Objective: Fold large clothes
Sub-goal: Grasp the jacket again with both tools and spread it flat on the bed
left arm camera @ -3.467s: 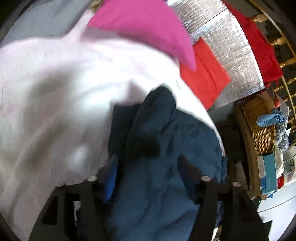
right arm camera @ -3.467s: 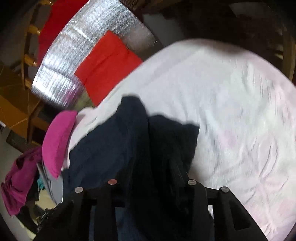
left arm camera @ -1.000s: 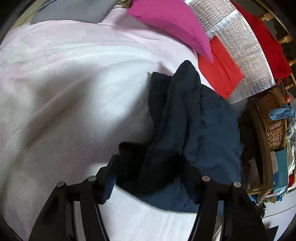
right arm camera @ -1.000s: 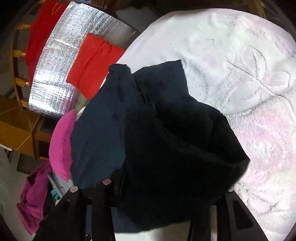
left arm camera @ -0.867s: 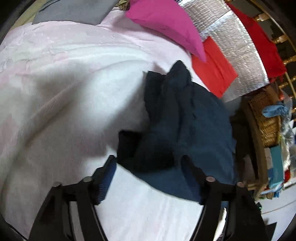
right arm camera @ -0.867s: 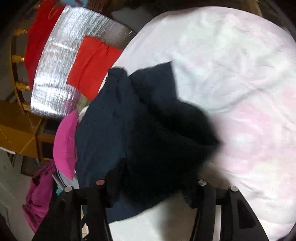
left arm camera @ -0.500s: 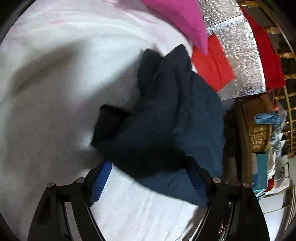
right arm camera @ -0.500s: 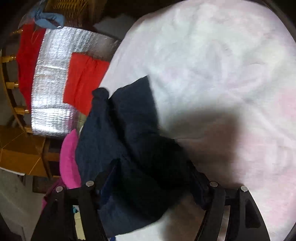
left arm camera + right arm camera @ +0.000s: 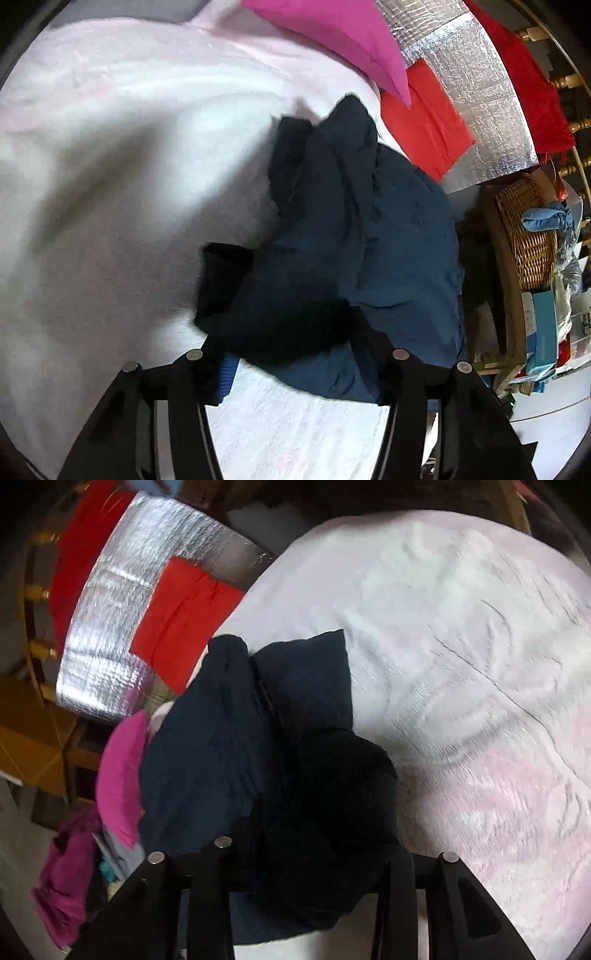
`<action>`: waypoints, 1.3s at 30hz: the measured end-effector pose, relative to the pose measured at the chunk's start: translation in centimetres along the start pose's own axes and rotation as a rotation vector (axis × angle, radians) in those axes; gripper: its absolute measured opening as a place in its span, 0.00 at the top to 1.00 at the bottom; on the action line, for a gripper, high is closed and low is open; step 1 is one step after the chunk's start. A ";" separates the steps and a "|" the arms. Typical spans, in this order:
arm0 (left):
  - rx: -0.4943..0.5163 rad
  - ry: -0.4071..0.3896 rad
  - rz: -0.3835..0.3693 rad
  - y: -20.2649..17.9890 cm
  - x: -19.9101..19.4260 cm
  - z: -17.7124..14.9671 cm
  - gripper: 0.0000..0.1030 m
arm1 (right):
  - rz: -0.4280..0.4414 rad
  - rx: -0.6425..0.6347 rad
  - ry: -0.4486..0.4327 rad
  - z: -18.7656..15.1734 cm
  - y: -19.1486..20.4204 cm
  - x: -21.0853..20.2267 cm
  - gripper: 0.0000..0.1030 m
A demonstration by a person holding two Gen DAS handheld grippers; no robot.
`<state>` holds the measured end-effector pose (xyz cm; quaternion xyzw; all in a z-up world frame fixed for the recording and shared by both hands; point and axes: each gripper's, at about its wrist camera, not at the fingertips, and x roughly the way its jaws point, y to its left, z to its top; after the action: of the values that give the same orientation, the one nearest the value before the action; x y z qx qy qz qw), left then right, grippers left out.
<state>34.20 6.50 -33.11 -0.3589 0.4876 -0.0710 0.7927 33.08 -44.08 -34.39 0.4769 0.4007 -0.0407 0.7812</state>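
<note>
Two red cloths [image 9: 424, 118] — foil sheet [image 9: 476, 74], wicker basket [image 9: 532, 236]

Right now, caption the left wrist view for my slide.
Navy garment bunched on white bedspread, pink pillow behind.

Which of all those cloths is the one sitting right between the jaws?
The dark navy garment, bunched on the pale bedspread. The pink cloth and red cloth lie farther off, near the silver sheet.
</note>
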 end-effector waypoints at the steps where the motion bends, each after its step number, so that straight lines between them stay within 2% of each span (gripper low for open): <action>1: 0.011 -0.018 0.012 -0.2 -0.6 0.1 0.42 | -0.014 -0.008 -0.030 -0.1 0.1 -1.2 0.51; 3: 0.055 -0.083 0.042 -0.6 -2.8 -0.2 0.38 | -0.060 -0.036 -0.108 -0.3 0.5 -3.3 0.42; 4: 0.079 -0.120 0.061 -0.8 -3.6 -0.2 0.33 | -0.077 -0.066 -0.182 -0.4 0.8 -4.8 0.39; 5: 0.139 -0.193 0.090 -1.7 -4.8 -0.6 0.28 | -0.083 -0.116 -0.255 -0.7 1.5 -6.2 0.36; 6: 0.187 -0.232 0.113 -2.3 -5.3 -0.7 0.27 | -0.085 -0.167 -0.285 -0.9 2.4 -6.7 0.36; 8: 0.278 -0.256 0.131 -3.6 -5.4 -0.9 0.26 | -0.095 -0.279 -0.312 -1.6 4.6 -6.8 0.38; 9: 0.315 -0.251 0.123 -4.2 -5.1 -1.1 0.26 | -0.096 -0.314 -0.308 -1.9 5.3 -6.4 0.46; 11: 0.374 -0.213 0.142 -5.0 -3.6 -1.1 0.24 | -0.112 -0.370 -0.239 -2.2 6.3 -4.2 0.61; 14: 0.414 -0.121 0.235 -5.5 -0.4 -1.1 0.24 | -0.192 -0.375 -0.132 -2.2 6.0 0.0 0.63; 16: 0.430 -0.063 0.323 -4.7 1.2 -1.1 0.24 | -0.243 -0.360 -0.064 -2.1 5.1 1.9 0.63; 18: 0.415 -0.026 0.325 -4.0 1.6 -0.8 0.24 | -0.268 -0.364 -0.021 -1.8 4.8 2.8 0.63; 20: 0.394 -0.051 0.294 -4.0 0.7 0.2 0.24 | -0.256 -0.373 -0.024 -1.3 5.3 2.2 0.63; 23: 0.368 -0.110 0.269 -4.3 -0.7 1.3 0.24 | -0.178 -0.399 -0.131 -0.4 7.1 0.6 0.64; 25: 0.383 -0.138 0.234 -5.2 -0.9 1.9 0.24 | -0.163 -0.440 -0.167 0.0 8.4 0.6 0.61; 26: 0.394 -0.142 0.239 -5.5 -0.5 2.0 0.23 | -0.166 -0.453 -0.166 0.3 9.0 1.2 0.55; 28: 0.432 -0.118 0.295 -6.0 1.4 2.1 0.21 | -0.182 -0.452 -0.152 1.0 9.1 3.1 0.55; 30: 0.461 -0.083 0.371 -6.0 3.6 2.0 0.15 | -0.231 -0.449 -0.070 1.8 8.2 6.5 0.54; 32: 0.465 -0.101 0.389 -5.9 4.1 1.9 0.12 | -0.248 -0.452 -0.056 1.5 7.5 7.8 0.54; 35: 0.477 -0.120 0.405 -6.1 3.3 1.6 0.12 | -0.286 -0.492 -0.064 1.1 8.3 7.7 0.54; 39: 0.491 -0.173 0.397 -7.5 2.2 0.7 0.12 | -0.204 -0.520 -0.083 -0.3 9.6 5.1 0.54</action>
<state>37.71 0.34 -29.72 -0.0595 0.4472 0.0002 0.8924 40.61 -36.98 -30.97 0.2156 0.4113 -0.0346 0.8849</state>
